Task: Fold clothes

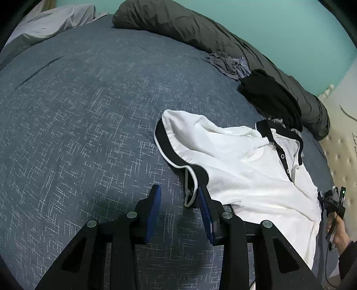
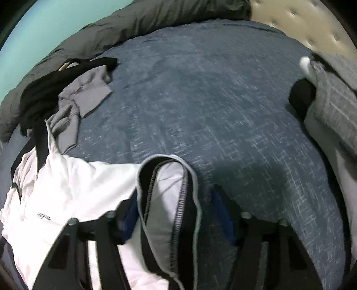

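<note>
Two jaws spread, gripping nothing: my left gripper beside the white polo shirt, sleeve cuff between my right gripper jaws.

A bed in blue-grey woven cover, teal wall behind, cream tufted headboard.

The bed lies bare and wide ahead and to the left of the left tongs, giving open passage there. To their right the white shirt blocks the way, with black clothing and a grey garment beyond it against the rolled dark duvet. Ahead of the right tongs the shirt's sleeve sits between the open jaws; a pillow crowds the right.
</note>
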